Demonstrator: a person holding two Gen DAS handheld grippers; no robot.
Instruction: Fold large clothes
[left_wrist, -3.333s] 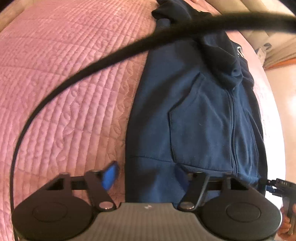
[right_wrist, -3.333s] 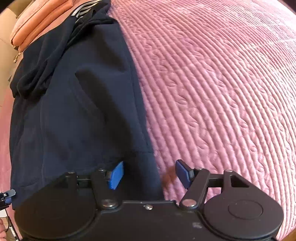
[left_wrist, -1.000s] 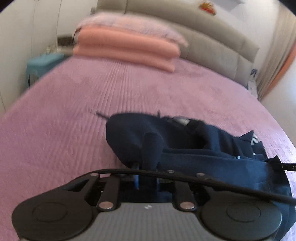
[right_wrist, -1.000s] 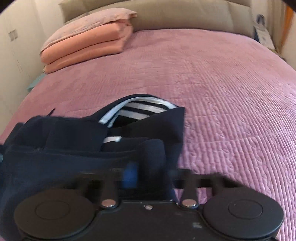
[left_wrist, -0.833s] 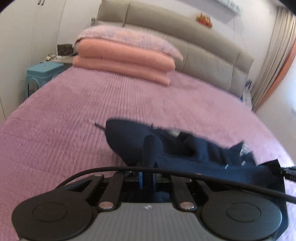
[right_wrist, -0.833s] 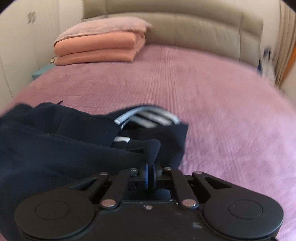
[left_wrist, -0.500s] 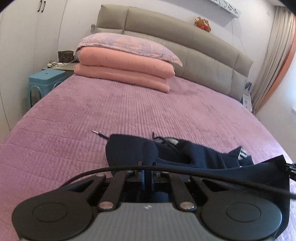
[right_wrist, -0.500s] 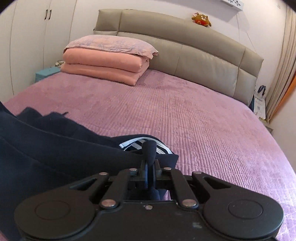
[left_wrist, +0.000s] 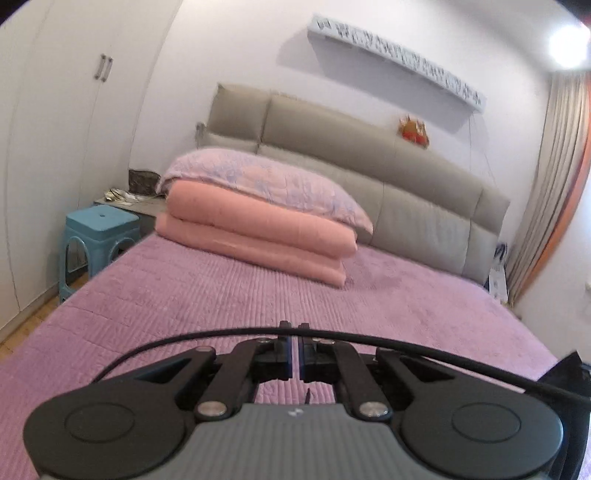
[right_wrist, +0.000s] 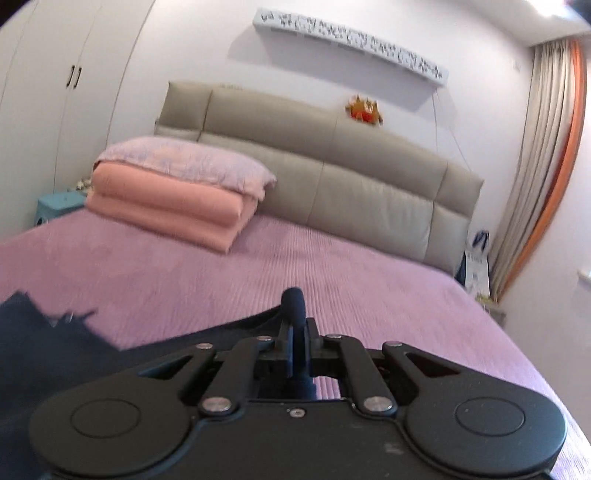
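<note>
The navy hoodie (right_wrist: 74, 362) hangs lifted above the pink bedspread (right_wrist: 184, 280). My right gripper (right_wrist: 294, 332) is shut on it, and a rolled fold of the hoodie (right_wrist: 293, 299) sticks up between the pads. From there the cloth stretches left and rises to the frame's edge. My left gripper (left_wrist: 294, 345) is shut with only a thin slit between its pads and no cloth above them. A dark drawstring (left_wrist: 307, 395) dangles just beneath it. The hoodie (left_wrist: 569, 376) shows at the right edge and passes under the gripper body, hiding the pinch.
A stack of pink quilts with a lilac pillow (left_wrist: 258, 236) lies at the bed's far left, against the grey headboard (left_wrist: 406, 184). A blue stool (left_wrist: 98, 229) and a white wardrobe (left_wrist: 55, 129) stand at the left, curtains (left_wrist: 554, 184) at the right. A black cable (left_wrist: 406, 341) crosses my left gripper.
Both grippers have risen and tipped up toward the headboard, lifting the hoodie off the bed. Far less cloth is in view, and the fold above the left pads no longer shows.
</note>
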